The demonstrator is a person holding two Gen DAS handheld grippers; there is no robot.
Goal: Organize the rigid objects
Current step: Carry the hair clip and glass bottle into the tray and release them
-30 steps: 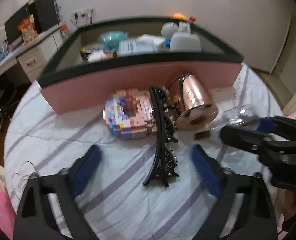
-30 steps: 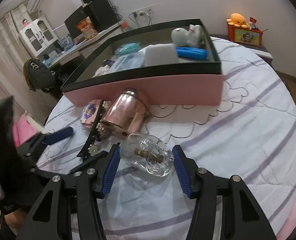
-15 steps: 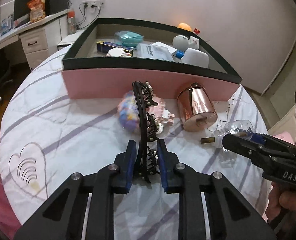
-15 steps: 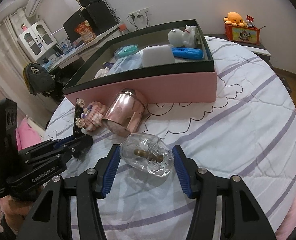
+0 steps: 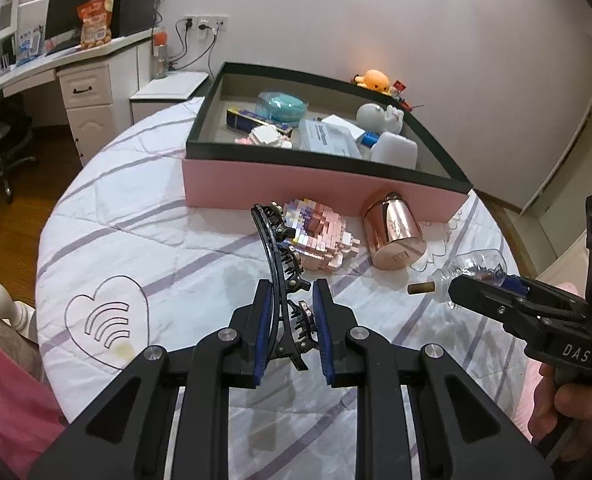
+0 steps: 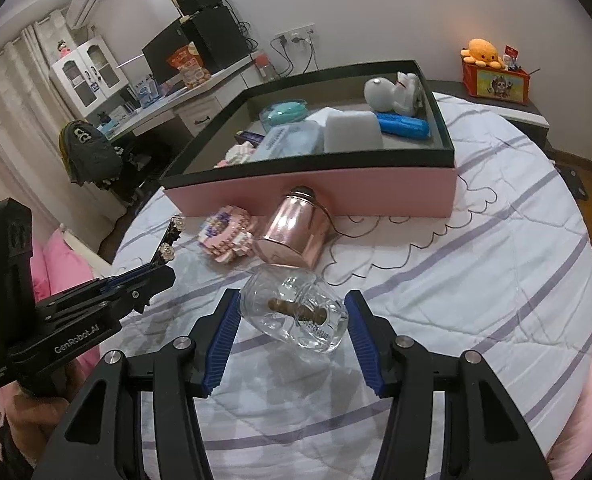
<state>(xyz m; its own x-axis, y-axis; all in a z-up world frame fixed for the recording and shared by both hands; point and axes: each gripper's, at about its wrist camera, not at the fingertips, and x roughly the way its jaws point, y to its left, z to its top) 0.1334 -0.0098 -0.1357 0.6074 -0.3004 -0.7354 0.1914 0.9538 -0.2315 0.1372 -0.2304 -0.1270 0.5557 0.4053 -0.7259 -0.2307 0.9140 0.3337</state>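
Between the blue pads of the left gripper (image 5: pixel 291 324) stands a long black hair claw clip (image 5: pixel 279 264), clenched near its hinge end and lifted clear of the quilt, its toothed arc rising toward the box. A second ago those jaws gaped wide around the clip as it lay flat on the bed; now they have snapped tight on it and raised it, so the pick-up is done and what remains, I judge, is the carry into the pink storage box (image 5: pixel 320 184).

The right gripper (image 6: pixel 291 332) grasps a clear glass bottle (image 6: pixel 296 316) with a cork stopper, unchanged from a second ago, held low over the striped quilt (image 6: pixel 476 280). Both hands are therefore loaded at once.

Left on the quilt, just in front of the box wall, are a pink block-built model (image 5: pixel 320 240) and a rose-gold metal jar (image 5: pixel 394 236) lying on its side, its lid end toward the wall.

The box already holds a teal case, a white figurine, a white block and flat packets; what lies under them is hidden. The clip's lower end sits behind the left gripper's fingers, so exactly where the pads bite cannot be told.
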